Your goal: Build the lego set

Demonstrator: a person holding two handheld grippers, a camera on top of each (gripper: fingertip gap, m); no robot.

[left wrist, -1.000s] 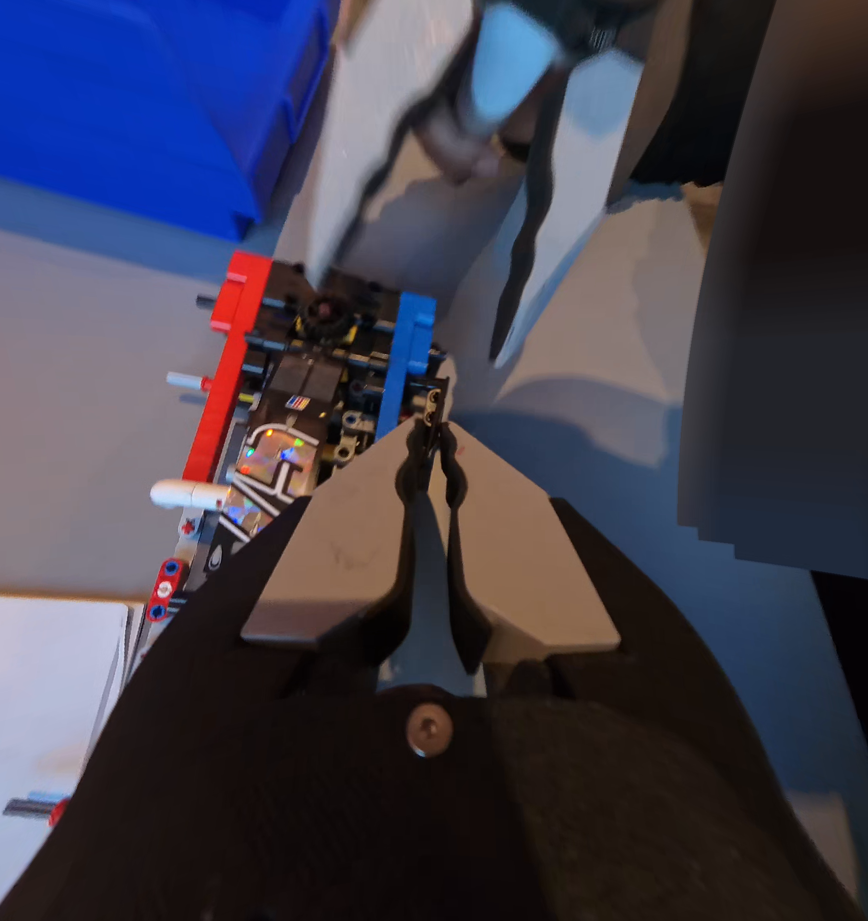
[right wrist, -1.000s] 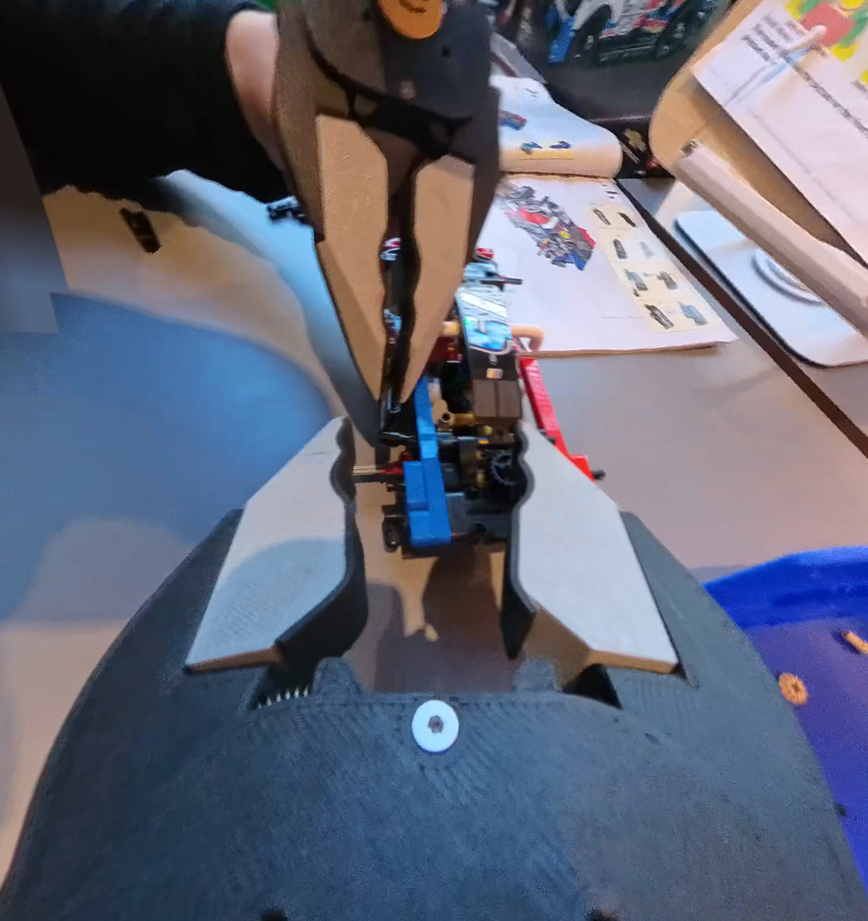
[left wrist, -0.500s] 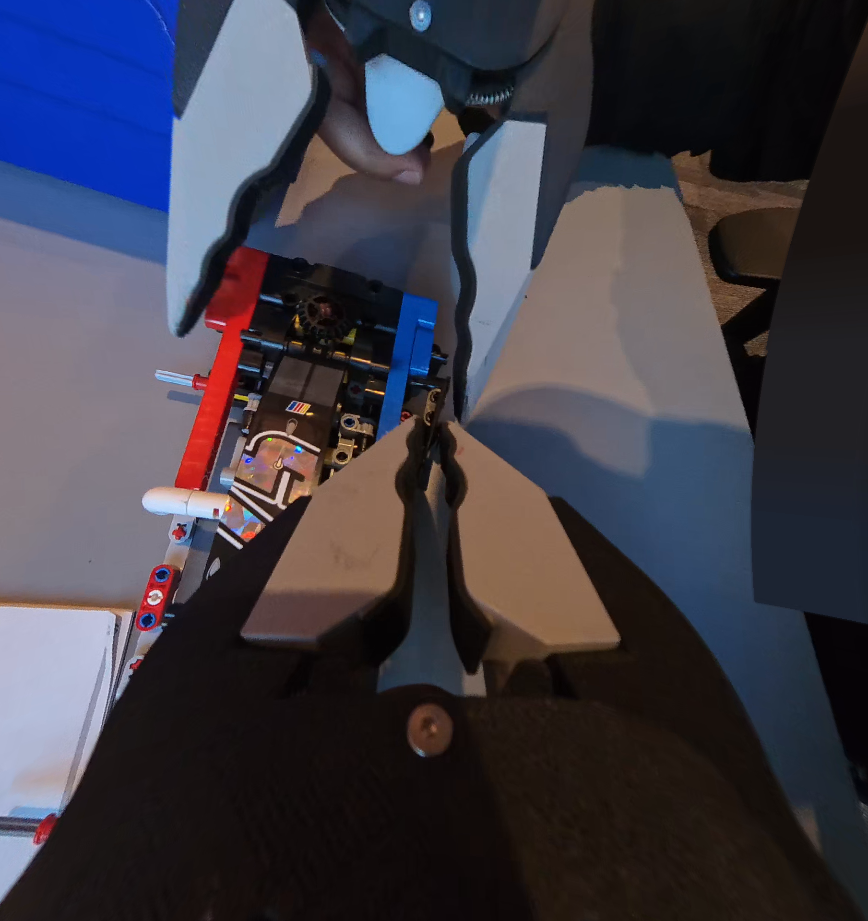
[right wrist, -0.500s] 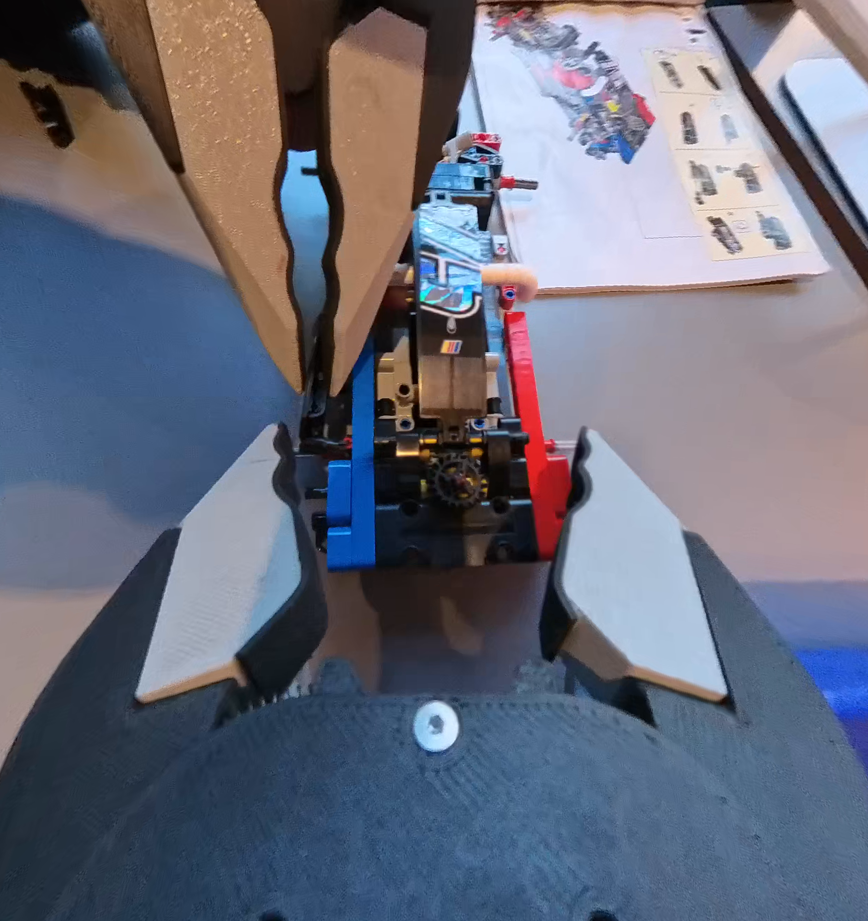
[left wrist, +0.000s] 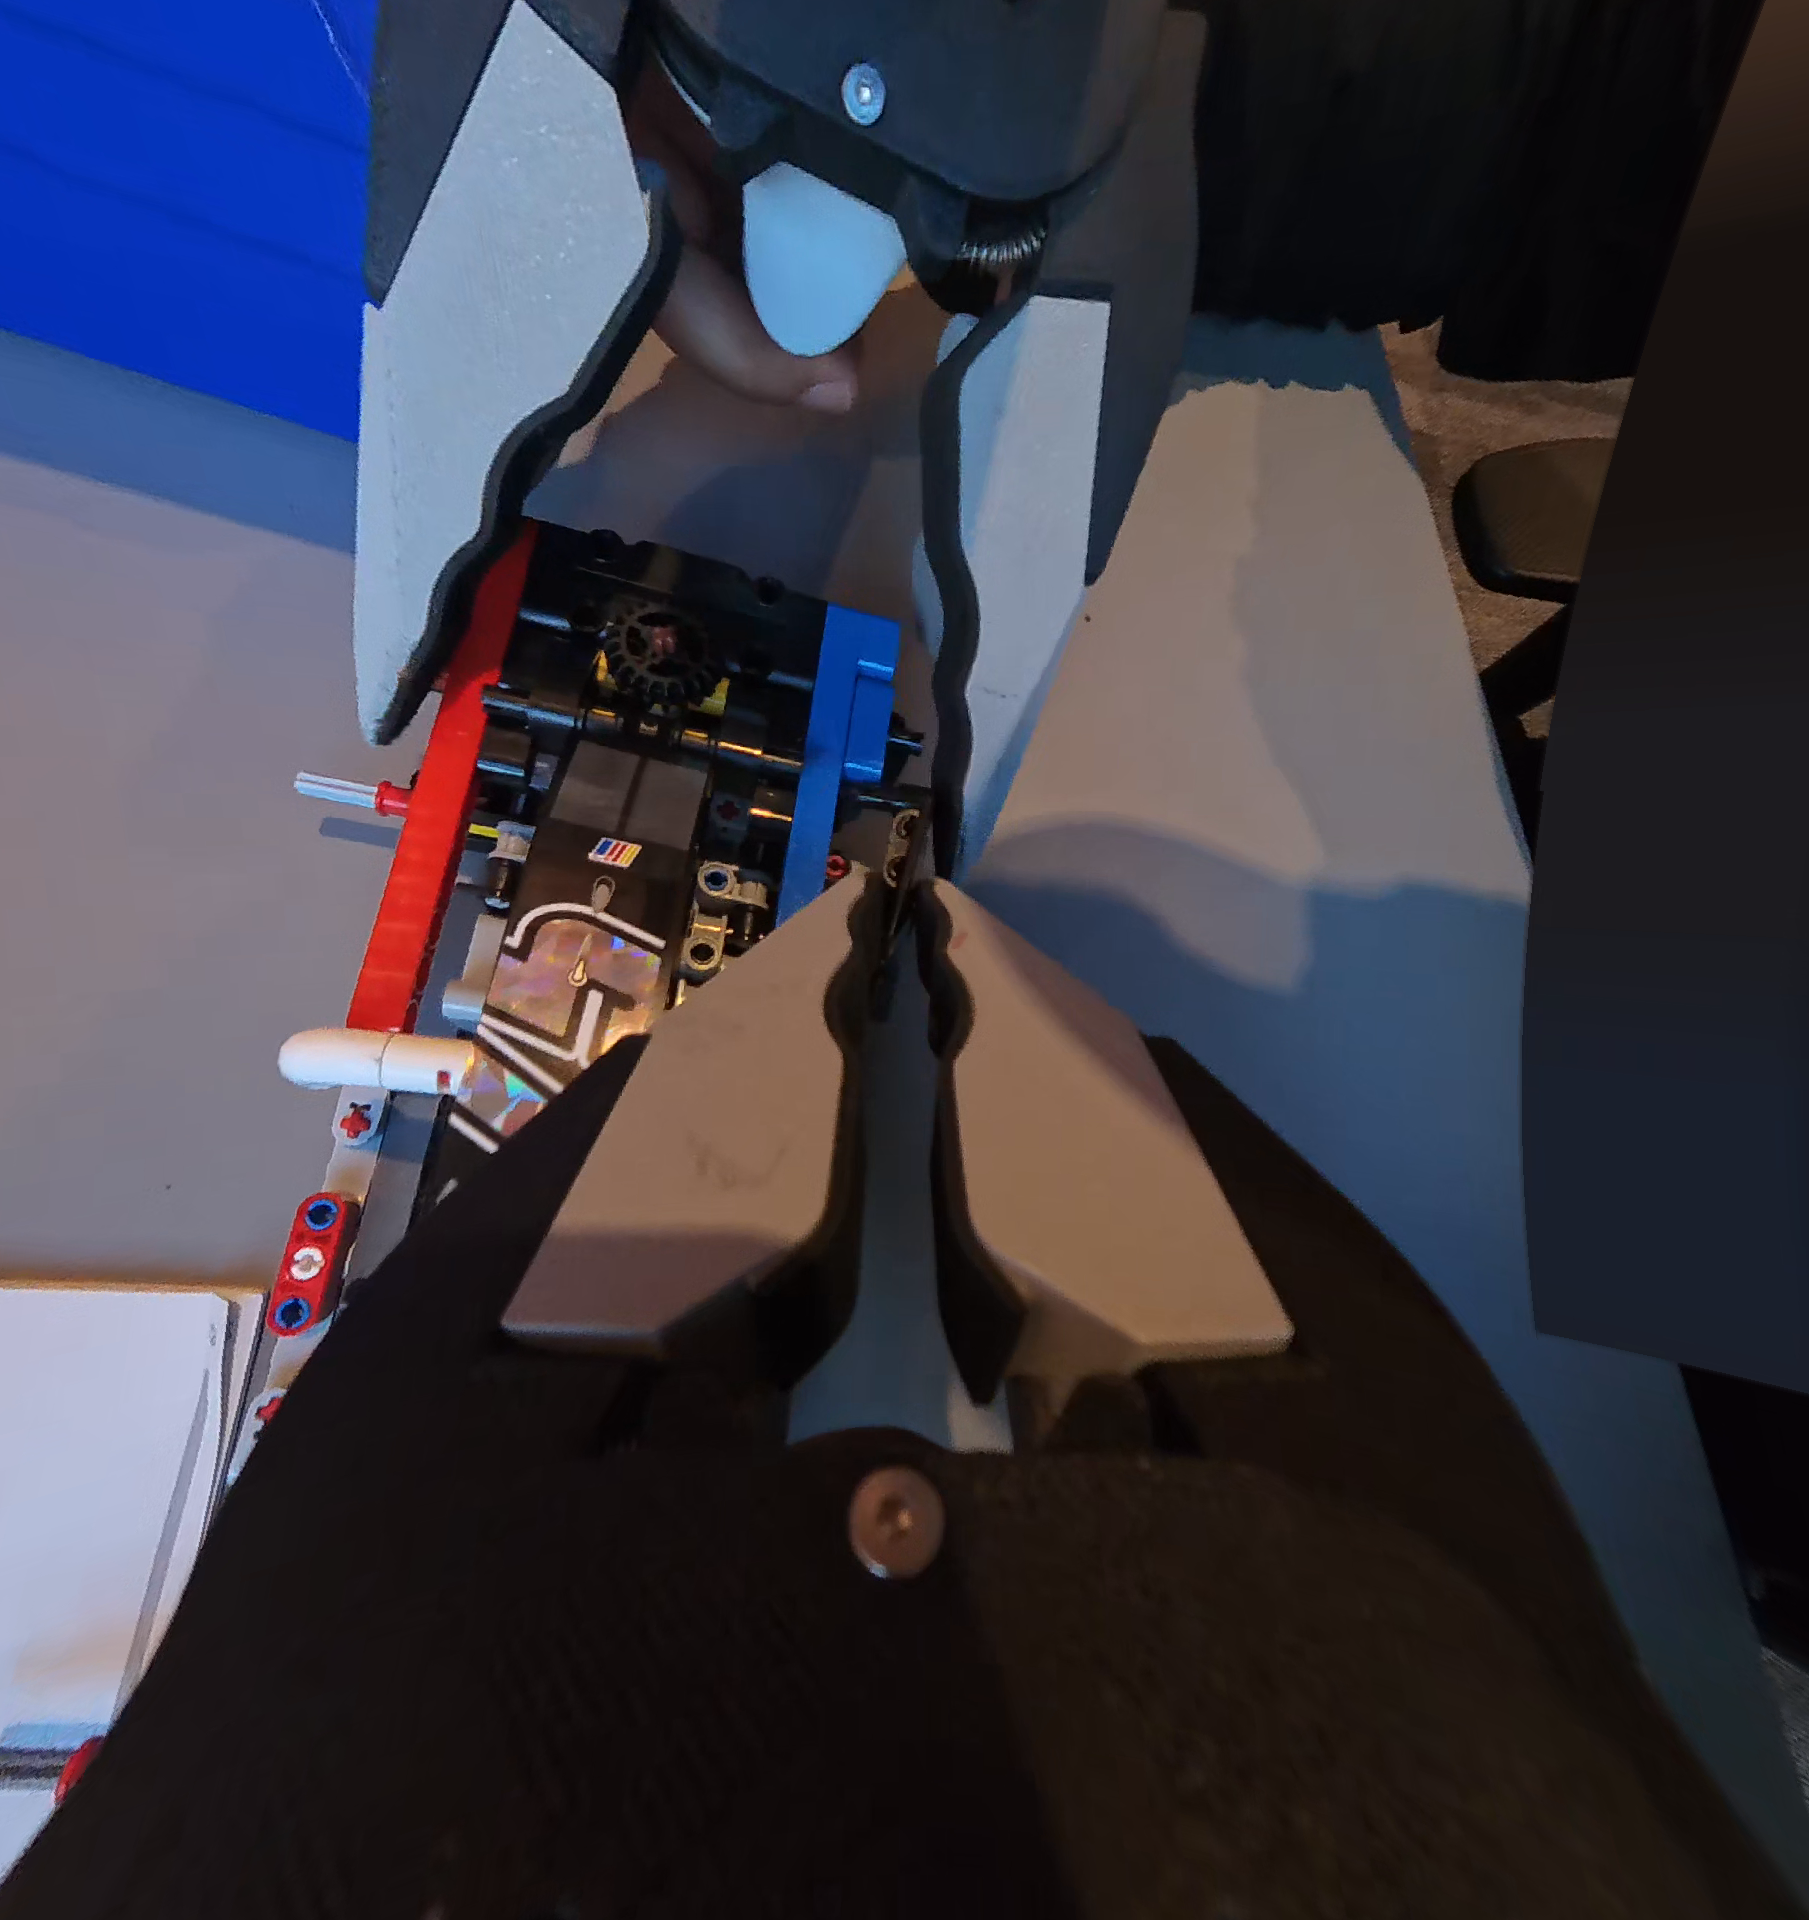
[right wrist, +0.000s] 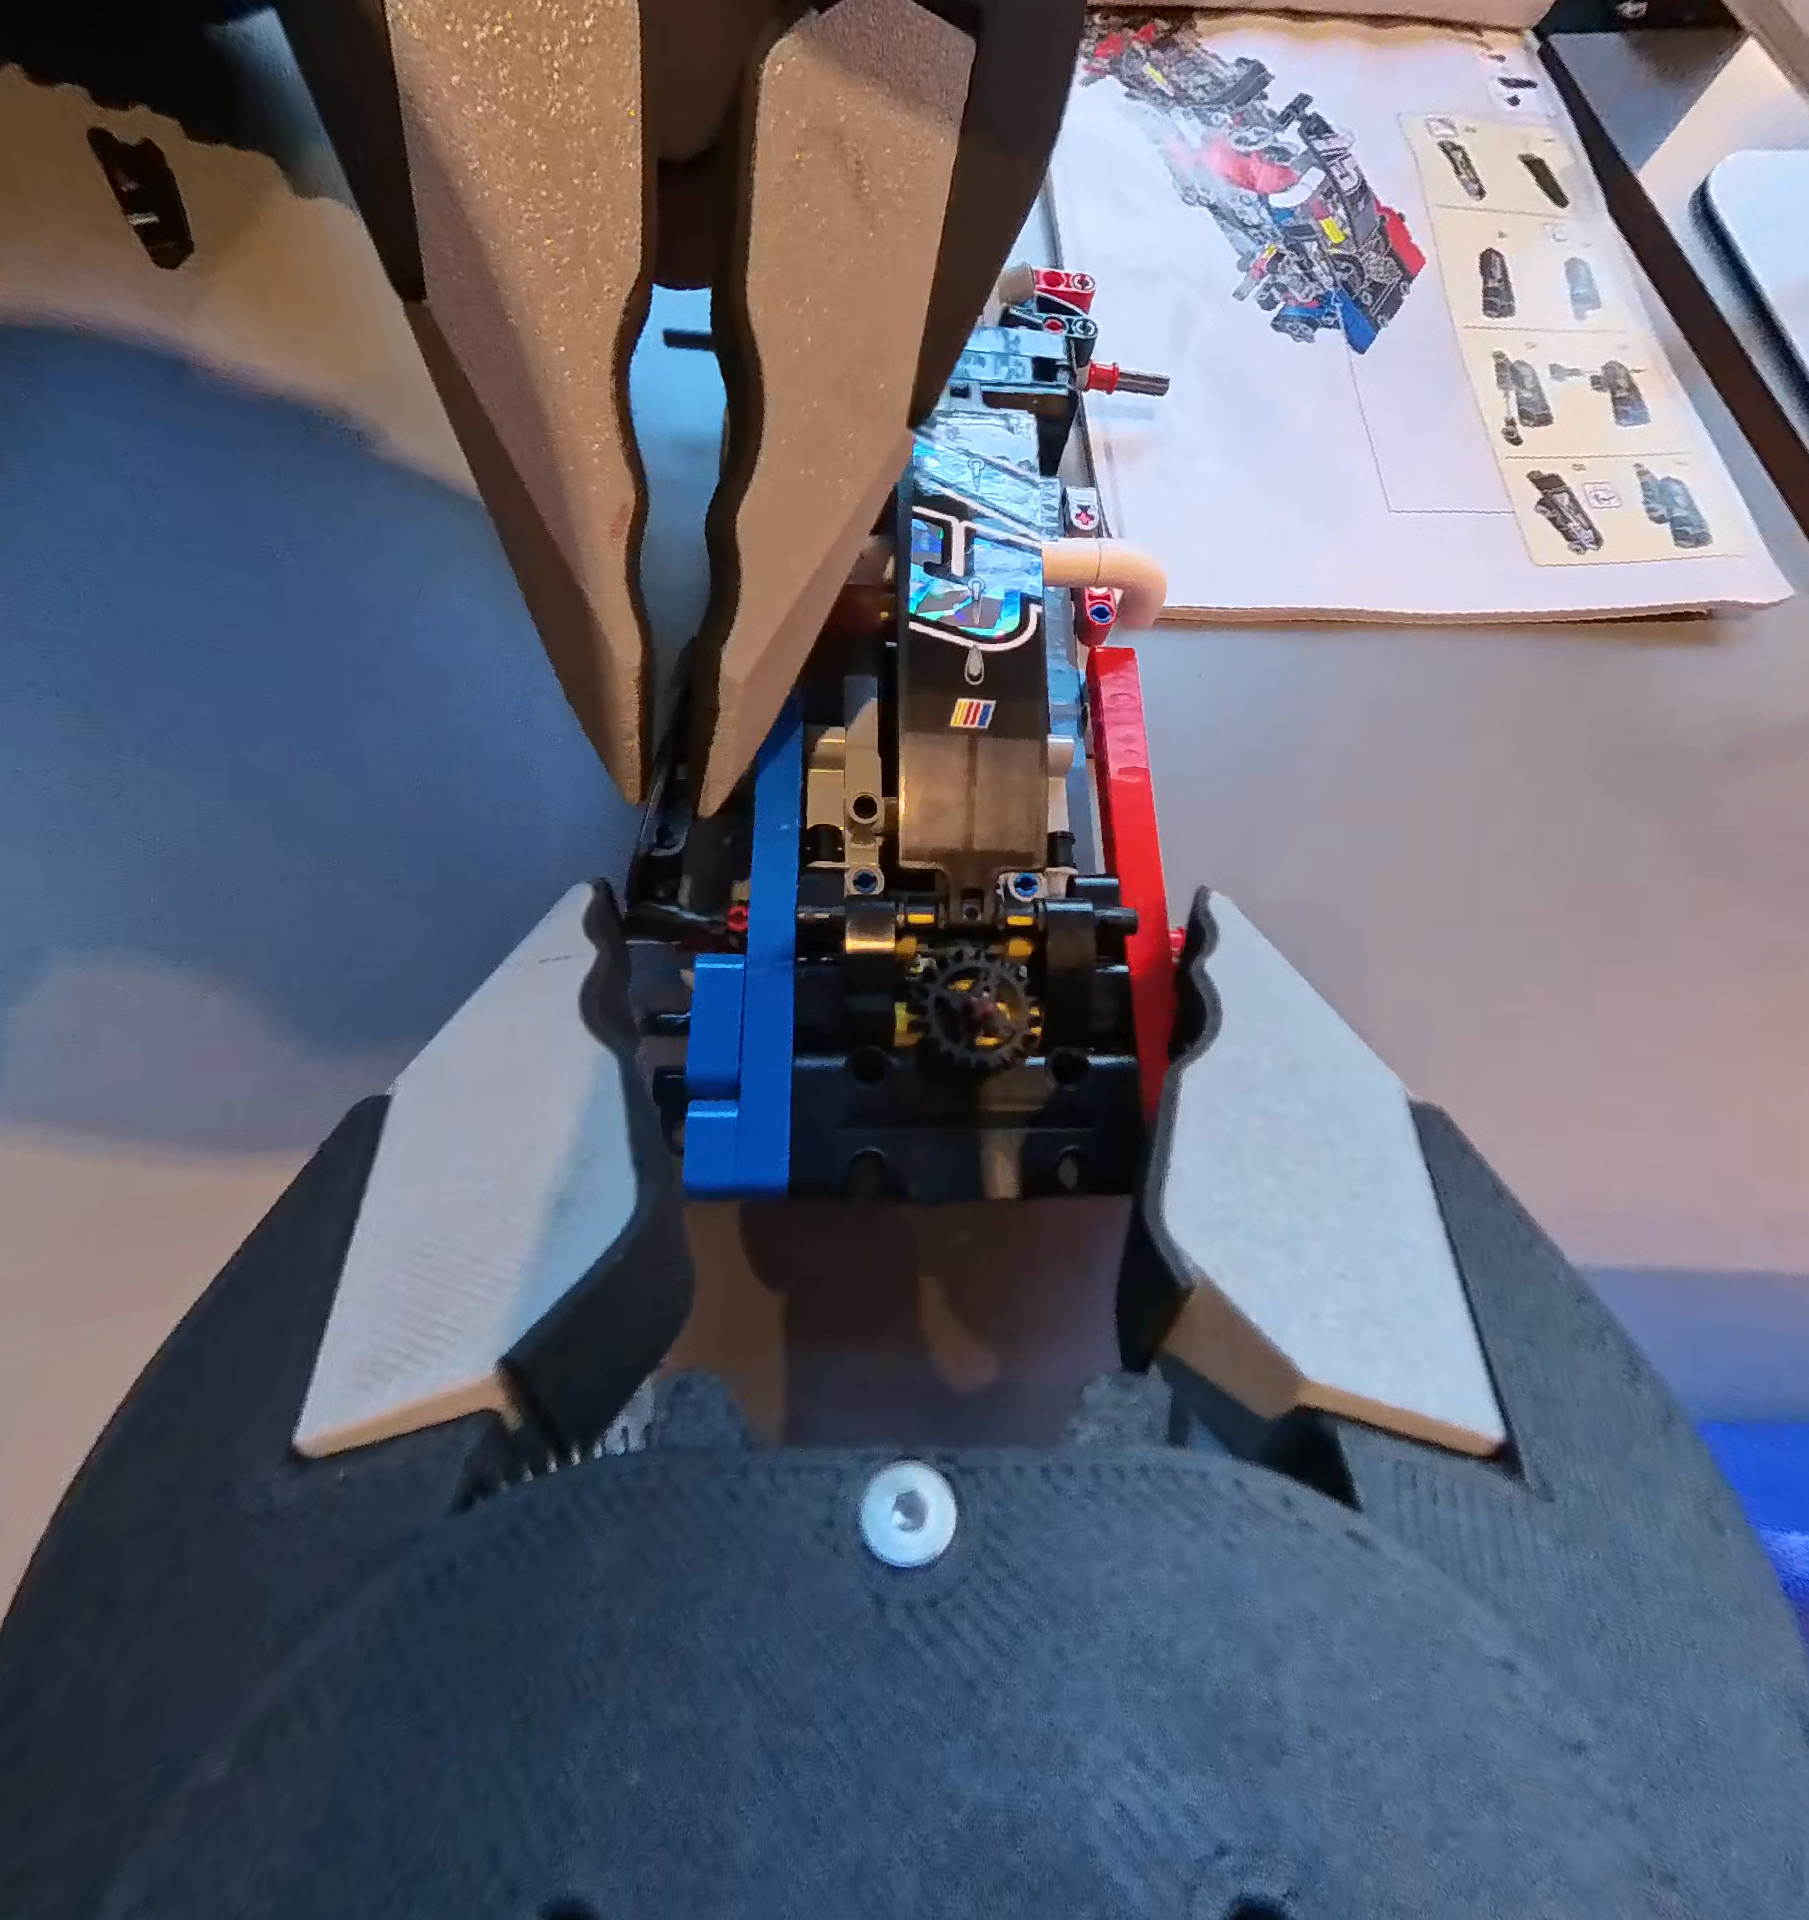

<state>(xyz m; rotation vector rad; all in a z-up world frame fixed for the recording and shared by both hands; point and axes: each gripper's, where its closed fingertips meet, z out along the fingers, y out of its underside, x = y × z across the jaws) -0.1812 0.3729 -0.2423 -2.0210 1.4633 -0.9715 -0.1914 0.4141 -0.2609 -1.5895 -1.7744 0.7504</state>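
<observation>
The left gripper's (left wrist: 895, 914) own dark body hides the front half of the lego model (left wrist: 630, 831) in the left wrist view; its fingers cover most of the thin black piece (left wrist: 898, 852) pinched between them. An instruction booklet (right wrist: 1399, 343) runs off the right wrist view's top edge, its small step drawings unreadable. A blurred patch (right wrist: 204, 644) veils the table's left side there.

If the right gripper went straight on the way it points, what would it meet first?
Probably the lego model: the open right gripper already straddles its gear end, so the palm would likely meet that black end; depth is unclear.
</observation>
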